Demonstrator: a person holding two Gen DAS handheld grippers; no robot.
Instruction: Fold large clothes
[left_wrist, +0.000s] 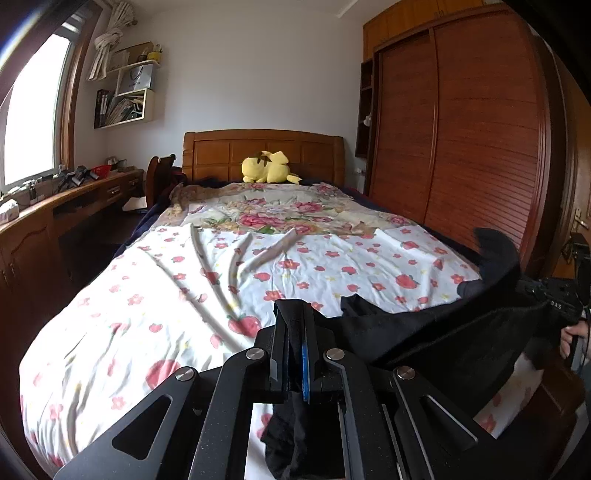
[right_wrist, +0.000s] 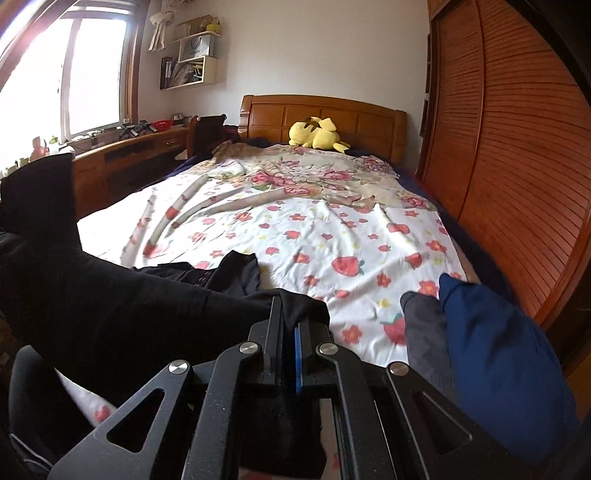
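A large black garment (left_wrist: 443, 332) hangs stretched between my two grippers above the foot of the bed. My left gripper (left_wrist: 295, 314) is shut on one edge of it; cloth hangs down below the jaws. In the right wrist view the same black garment (right_wrist: 110, 314) spreads to the left, with one part sticking up at the left edge. My right gripper (right_wrist: 291, 314) is shut on its other edge. The person's hand on the right gripper shows at the far right of the left wrist view (left_wrist: 572, 339).
The bed has a white strawberry-print sheet (left_wrist: 184, 295) and a floral quilt (left_wrist: 266, 210). A yellow plush toy (left_wrist: 267, 168) lies by the headboard. Blue and grey clothes (right_wrist: 491, 350) lie at the bed's right. A wardrobe (left_wrist: 461, 147) stands right, a desk (left_wrist: 55, 206) left.
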